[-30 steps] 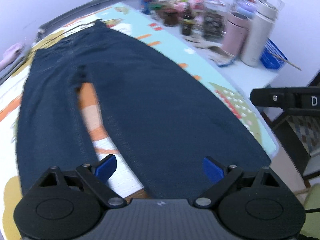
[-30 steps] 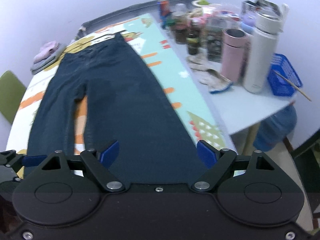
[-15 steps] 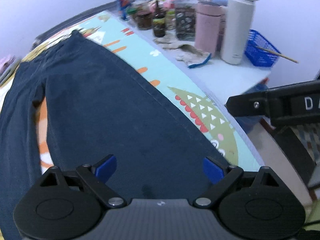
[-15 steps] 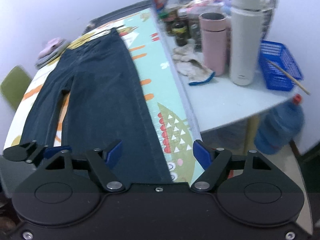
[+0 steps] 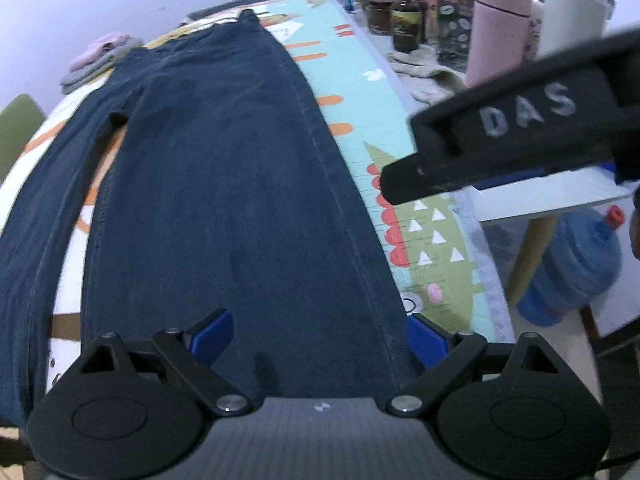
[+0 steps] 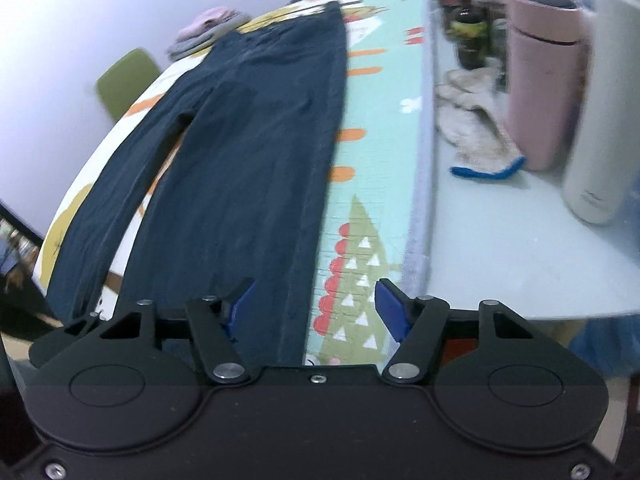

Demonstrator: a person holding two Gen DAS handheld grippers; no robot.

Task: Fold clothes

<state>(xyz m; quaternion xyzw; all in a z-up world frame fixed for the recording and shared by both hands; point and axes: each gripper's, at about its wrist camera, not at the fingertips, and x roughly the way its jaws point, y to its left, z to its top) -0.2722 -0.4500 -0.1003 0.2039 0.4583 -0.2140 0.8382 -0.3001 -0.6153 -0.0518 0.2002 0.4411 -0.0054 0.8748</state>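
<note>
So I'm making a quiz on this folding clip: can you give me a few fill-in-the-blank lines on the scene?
1. The jeans lie spread flat on a ___ mat.
2. The pink tumbler stands ___ the white flask.
3. The water jug has a ___ cap.
4. The glove has a ___ cuff.

Missing words: patterned; beside; red; blue

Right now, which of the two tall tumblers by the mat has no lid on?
The pink tumbler: its top is open with a dark inside. The taller white flask beside it stands nearer the table edge; its top is out of frame.
</note>
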